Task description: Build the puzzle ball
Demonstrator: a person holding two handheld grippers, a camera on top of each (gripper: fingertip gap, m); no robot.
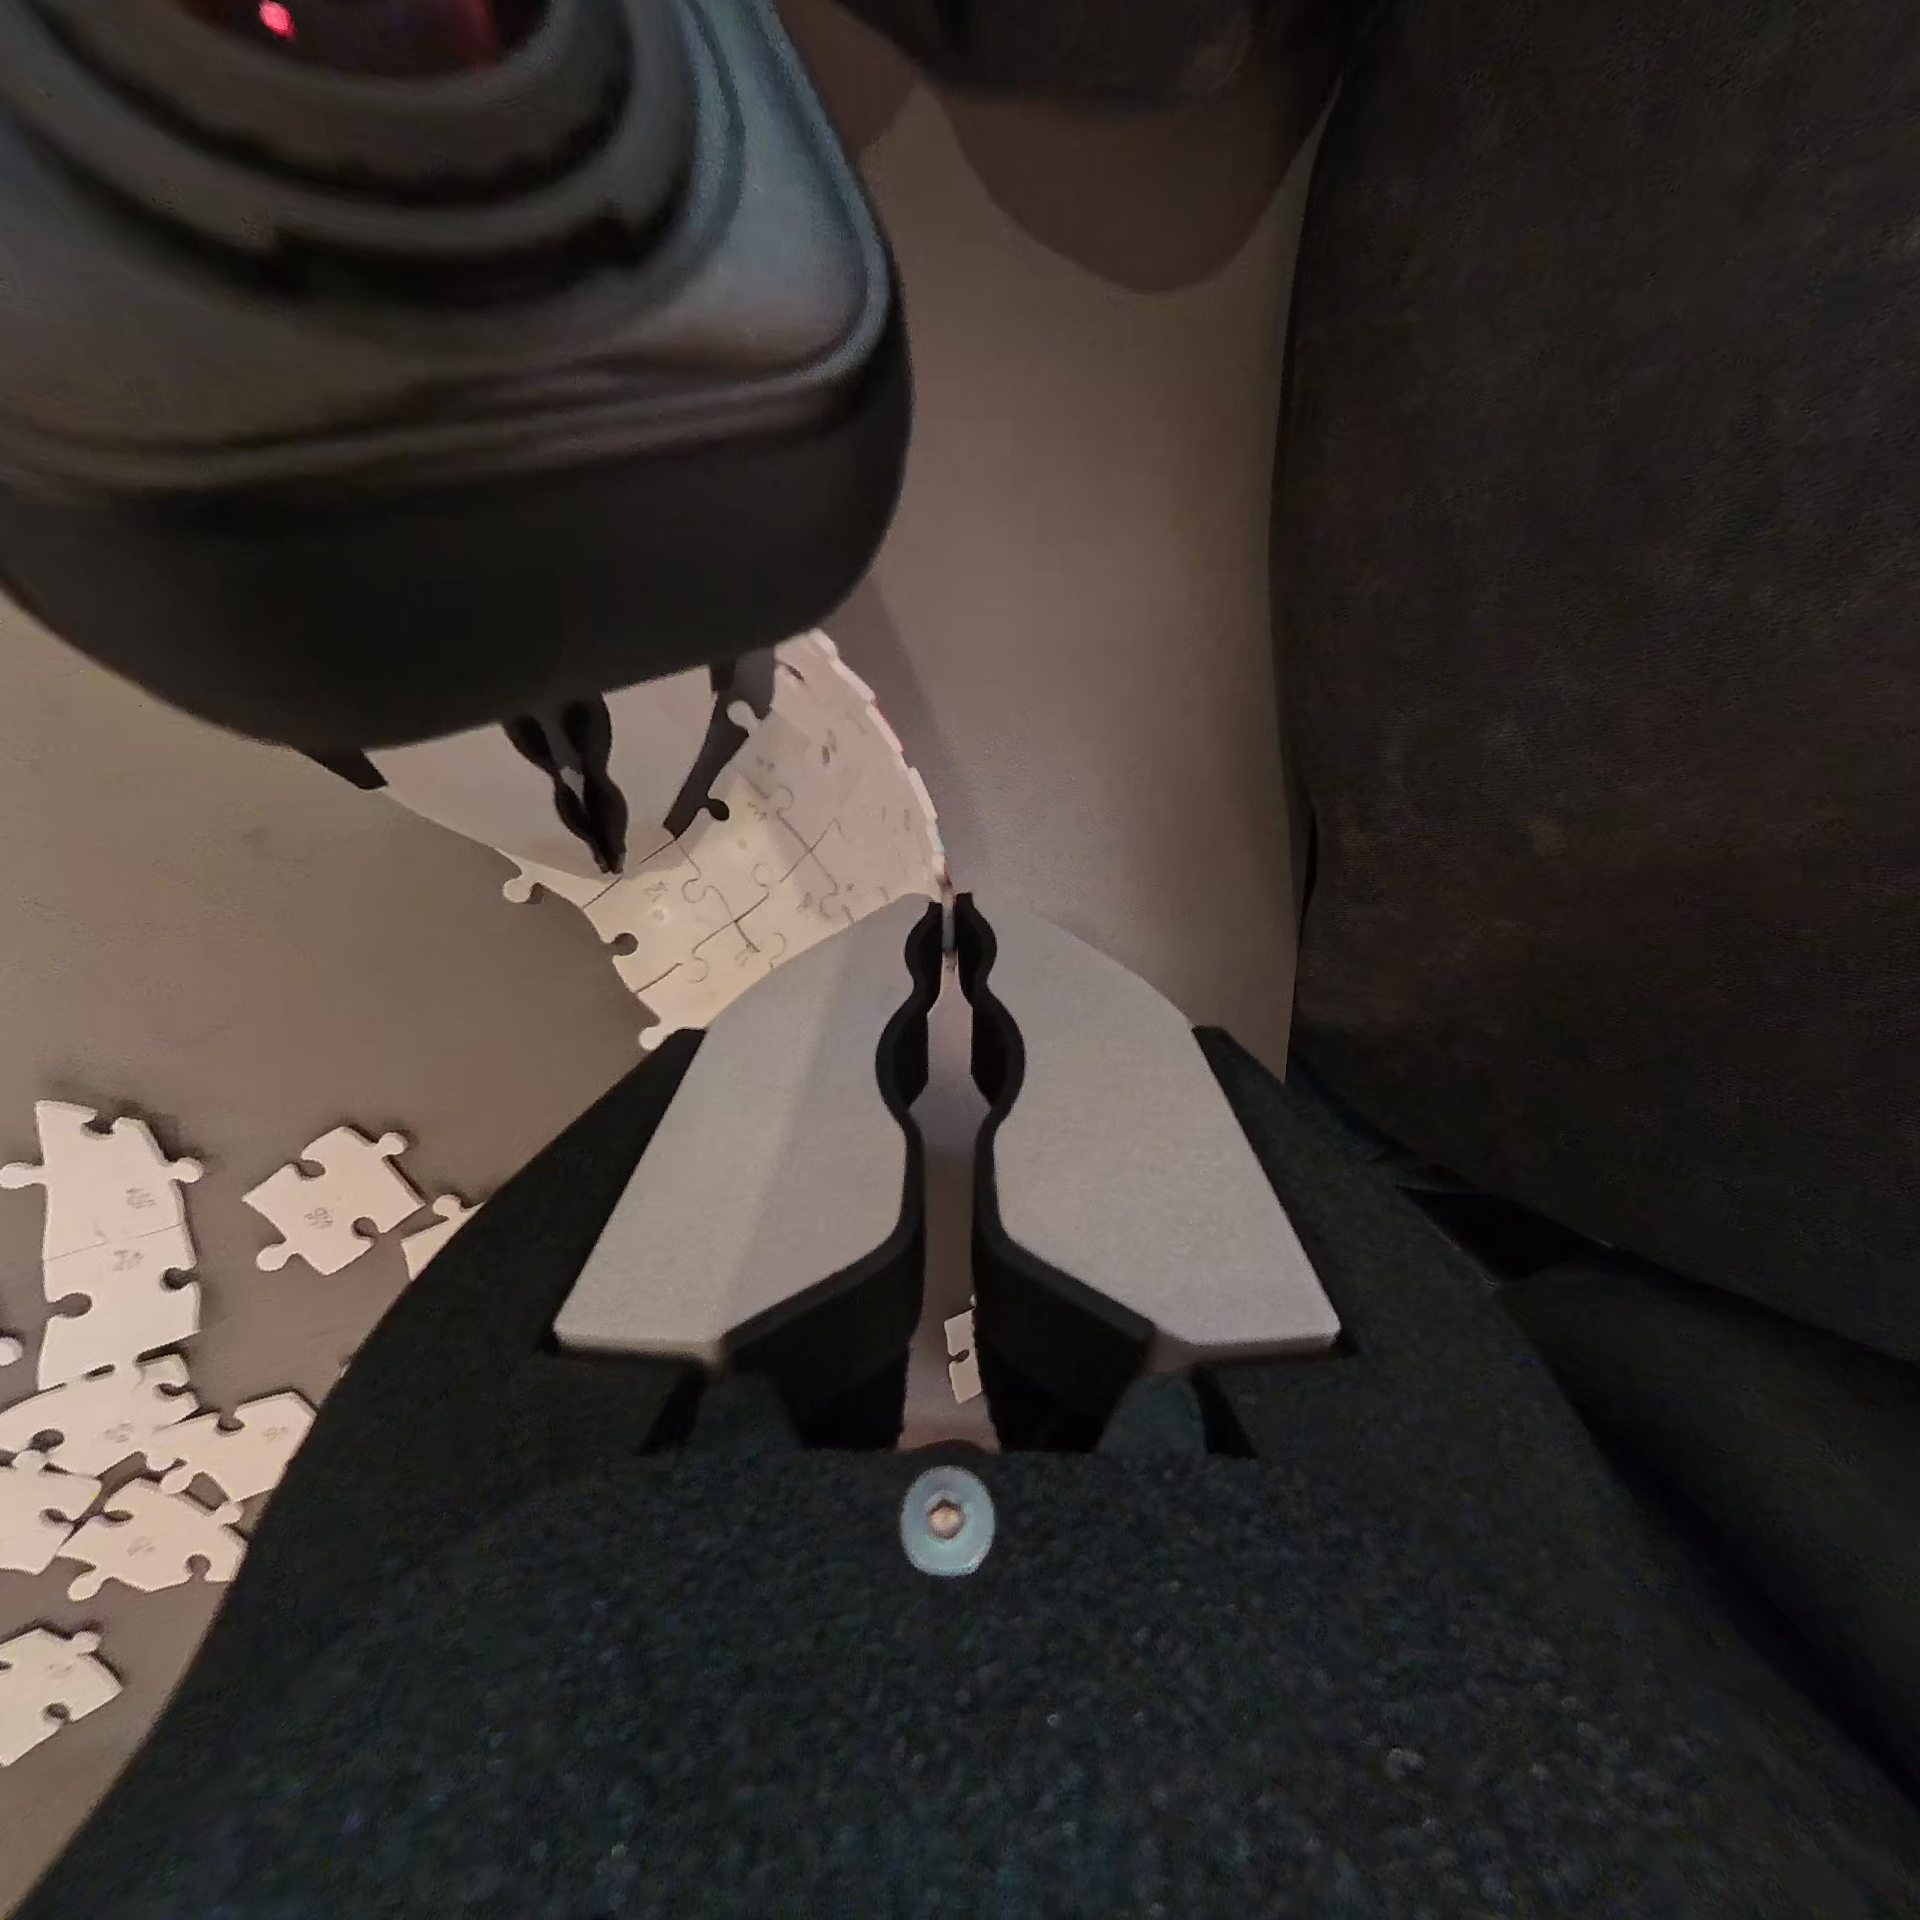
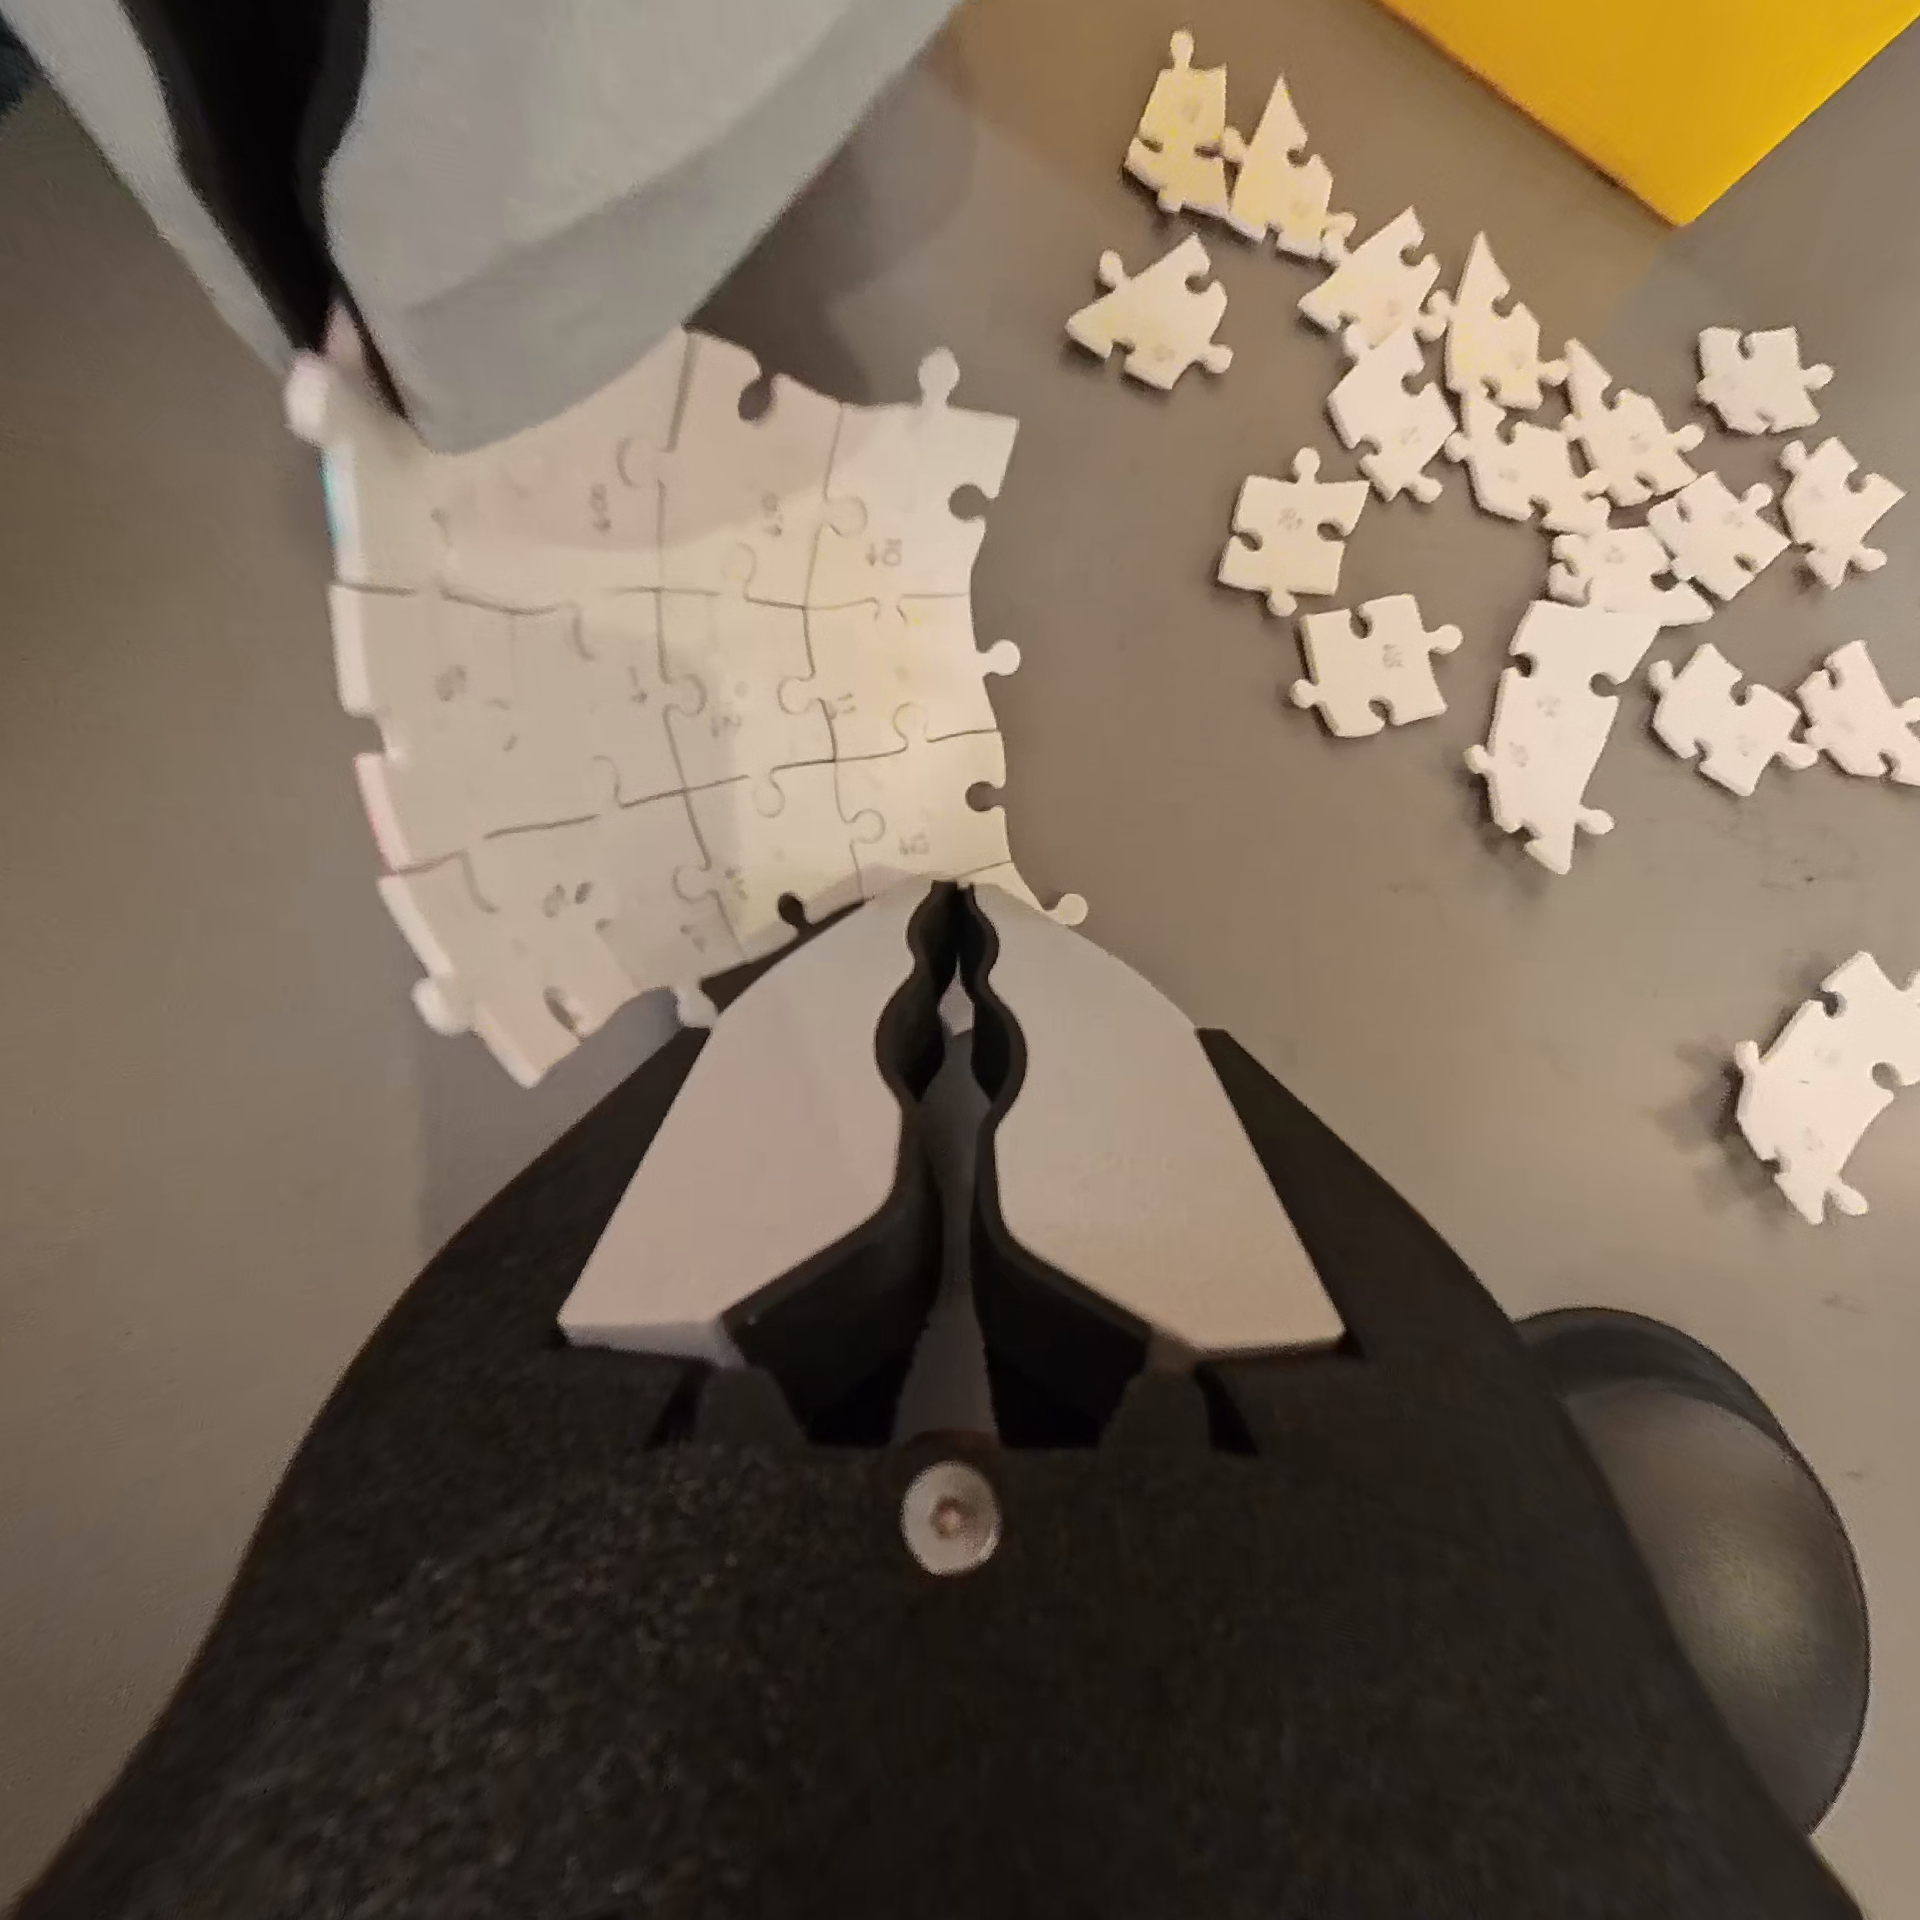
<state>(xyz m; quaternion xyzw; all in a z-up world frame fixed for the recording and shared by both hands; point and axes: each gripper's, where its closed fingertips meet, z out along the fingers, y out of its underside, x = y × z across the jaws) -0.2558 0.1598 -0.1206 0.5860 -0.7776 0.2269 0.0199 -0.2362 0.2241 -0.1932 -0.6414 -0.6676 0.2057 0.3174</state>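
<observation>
Matt white puzzle pieces on a smooth grey table

Curved puzzle panel (image 2: 675,665) looks like matt card or plastic; table (image 2: 156,727) smooth; left gripper (image 1: 951,920) body grainy black.

One assembled curved puzzle section (image 2: 675,665) is counted, made up of roughly twenty joined white pieces; the exact number cannot be told where its far edge is covered. About twenty loose white puzzle pieces (image 2: 1371,660) are counted on the grey table (image 2: 156,935) in the right wrist view, several overlapping, so the count is approximate; two or three of them are small joined groups. One yellow object (image 2: 1662,83) is counted at the top corner. Two grippers are counted: one left gripper (image 1: 951,920) and one right gripper (image 2: 961,904). One dark round object (image 2: 1714,1558) is recorded at the lower right.
</observation>
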